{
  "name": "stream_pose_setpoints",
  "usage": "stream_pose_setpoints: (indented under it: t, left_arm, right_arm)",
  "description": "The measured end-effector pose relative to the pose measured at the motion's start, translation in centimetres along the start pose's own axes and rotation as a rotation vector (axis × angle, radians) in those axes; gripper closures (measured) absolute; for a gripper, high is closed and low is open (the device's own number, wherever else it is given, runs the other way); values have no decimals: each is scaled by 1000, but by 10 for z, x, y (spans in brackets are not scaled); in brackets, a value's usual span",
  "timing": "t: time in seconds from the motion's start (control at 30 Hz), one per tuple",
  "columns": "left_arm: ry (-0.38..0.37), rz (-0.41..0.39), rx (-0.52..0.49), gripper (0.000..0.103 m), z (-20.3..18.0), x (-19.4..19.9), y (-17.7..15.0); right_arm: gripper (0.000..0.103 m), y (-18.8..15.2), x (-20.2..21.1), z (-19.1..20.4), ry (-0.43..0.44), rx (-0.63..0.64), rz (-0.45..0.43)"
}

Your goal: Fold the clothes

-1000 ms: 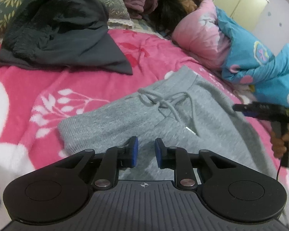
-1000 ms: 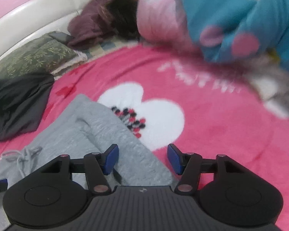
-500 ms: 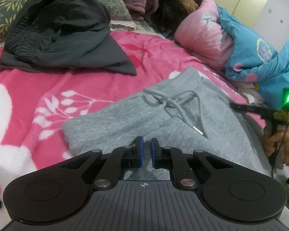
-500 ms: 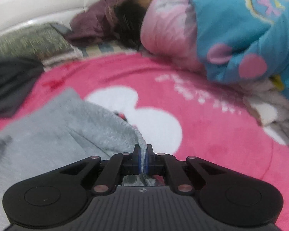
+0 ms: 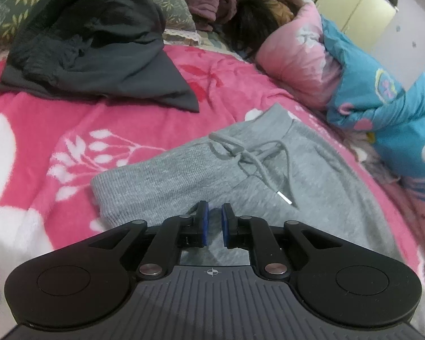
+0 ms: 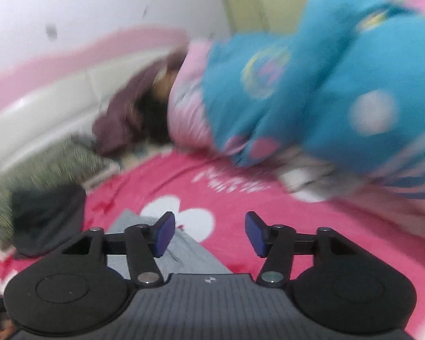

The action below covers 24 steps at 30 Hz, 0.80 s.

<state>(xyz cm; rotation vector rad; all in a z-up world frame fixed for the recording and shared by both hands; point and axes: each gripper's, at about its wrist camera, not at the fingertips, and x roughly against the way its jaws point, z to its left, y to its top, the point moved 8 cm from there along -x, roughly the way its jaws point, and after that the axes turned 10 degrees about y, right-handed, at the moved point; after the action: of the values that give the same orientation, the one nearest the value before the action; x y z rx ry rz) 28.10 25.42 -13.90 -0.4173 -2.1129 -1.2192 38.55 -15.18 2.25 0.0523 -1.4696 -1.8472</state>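
Two grippers are at work on one garment. Our left gripper sits low over the near part of the grey knitted sweatpants, its blue pads drawn almost together with only a slit between them. We cannot tell whether cloth is pinched in that slit or merely lies behind it. Our right gripper holds nothing: its jaws are opening, with only bedding showing between them, and its view is smeared.

The sweatpants lie flat on the pink fleece blanket with white flower prints, waistband towards the far side. The grey drawstring with its metal tip lies loose across the front. Far left, a crumpled dark grey garment waits. Far right lies a blue and pink quilt.

We judge the main risk to be an uneven fold. If the left pads catch only the top layer, lifting could drag the fabric askew and bunch it. The loose drawstring could snag on a finger and pull the waistband out of line. The fleece may also grip the knit and wrinkle under it.
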Motion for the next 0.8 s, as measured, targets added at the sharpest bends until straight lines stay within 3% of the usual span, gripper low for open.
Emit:
stream_pose_setpoints:
  t: [0.1,0.2,0.3,0.4,0.5,0.63,0.7,0.8]
  left_arm:
    - [-25,-16,60,85,2,8,3]
    - [-22,-87,78,82,2,25,10]
    - [-23,-172,90,81,0,49,16]
    - [-83,-230,44,81,-22,77,11]
    - [-242,-171,-53,79,-75,102,-19]
    - [-449,-8,-266,78,-164,125,-93]
    - [-487,55,-390,78,-203,128,-140]
    - [-509,120,-498,78,-240,119,-194]
  right_arm:
    - [41,3,121,-16,-55,-54,-123]
    - [41,-10,244,-19,-147,-95,-243]
    - [40,-42,353,-15,-273,-112,-333]
    - [35,-92,429,-12,-352,-179,-376]
    - [35,-142,458,-22,-420,-254,-344]
    - [35,-198,437,-55,-433,-424,-258]
    - [35,-216,411,-77,-457,-483,-184]
    - [35,-232,379,-109,-524,-567,-95]
